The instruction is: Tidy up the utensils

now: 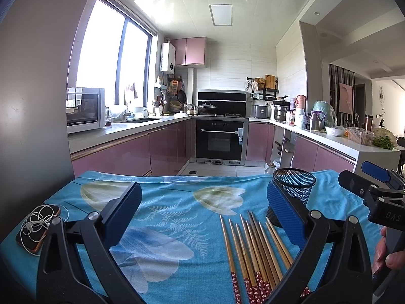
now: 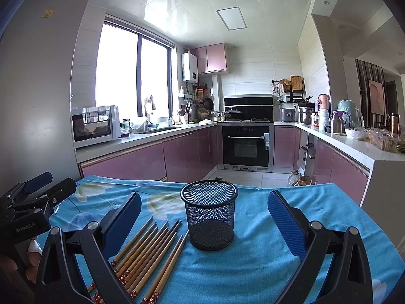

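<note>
- The blue floral tablecloth [image 2: 253, 266] covers the whole work surface, with the pink-fronted kitchen units well beyond its far edge; it shows soft folds, so I judge it could slide or bunch if a tip drags across it
- The left gripper [image 1: 202, 215] sits low over the near edge of the cloth with its jaws spread wide and nothing between them
- The right gripper [image 2: 203, 217] is likewise wide open and empty; in its own view the cup stands between its two blue pads without touching either
- The black mesh cup [image 2: 209, 215] stands upright and empty near the far right of the cloth, just beyond the chopstick tips; it looks light, so a nudge from a pad or a stick striking its rim could tip it or push it toward the edge
- The chopsticks [image 1: 253, 248] lie in a loose fan just left of the cup, narrow tips toward the far side, red patterned ends nearest; some overlap, so closing on one may pinch two, or roll the neighbours apart
- Both grippers are near the same bundle, so reaching in together risks the tools knocking each other
- A phone [image 1: 38, 228] wrapped in a white earphone cable lies at the near left edge, well apart from the sticks; a wide left sweep could snag the cable
</note>
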The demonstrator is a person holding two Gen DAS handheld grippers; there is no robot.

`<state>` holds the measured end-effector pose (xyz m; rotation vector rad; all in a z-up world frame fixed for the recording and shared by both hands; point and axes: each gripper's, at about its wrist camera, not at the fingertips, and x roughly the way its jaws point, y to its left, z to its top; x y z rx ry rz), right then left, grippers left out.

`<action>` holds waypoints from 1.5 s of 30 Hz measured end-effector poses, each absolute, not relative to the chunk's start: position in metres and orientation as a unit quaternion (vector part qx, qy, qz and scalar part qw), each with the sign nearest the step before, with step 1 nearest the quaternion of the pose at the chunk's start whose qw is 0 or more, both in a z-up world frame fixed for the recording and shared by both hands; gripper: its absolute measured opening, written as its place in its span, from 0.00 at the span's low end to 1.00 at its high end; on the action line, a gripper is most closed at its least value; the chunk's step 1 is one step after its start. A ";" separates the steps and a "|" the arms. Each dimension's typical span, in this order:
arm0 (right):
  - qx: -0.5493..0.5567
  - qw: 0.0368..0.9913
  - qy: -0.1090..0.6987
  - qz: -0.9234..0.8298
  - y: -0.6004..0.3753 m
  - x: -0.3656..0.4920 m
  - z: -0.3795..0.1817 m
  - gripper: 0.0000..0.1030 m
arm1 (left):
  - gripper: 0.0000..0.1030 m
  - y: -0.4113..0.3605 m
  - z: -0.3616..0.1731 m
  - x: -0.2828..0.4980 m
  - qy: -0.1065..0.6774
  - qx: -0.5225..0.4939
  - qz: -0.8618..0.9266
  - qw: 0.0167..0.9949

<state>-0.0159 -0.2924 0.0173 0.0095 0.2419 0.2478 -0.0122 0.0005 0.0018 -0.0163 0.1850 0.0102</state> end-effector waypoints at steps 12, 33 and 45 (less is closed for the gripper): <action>0.007 0.969 0.191 0.156 -0.288 0.000 0.003 0.94 | 0.95 0.001 -0.005 -0.002 0.125 0.000 -0.004 0.992; -0.056 0.886 0.417 0.194 -0.242 0.051 -0.068 0.46 | 0.66 -0.008 -0.071 0.081 0.361 0.045 -0.073 0.928; -0.057 0.871 0.446 0.197 -0.241 0.063 -0.070 0.32 | 0.50 -0.016 -0.098 0.105 0.421 0.043 -0.109 0.899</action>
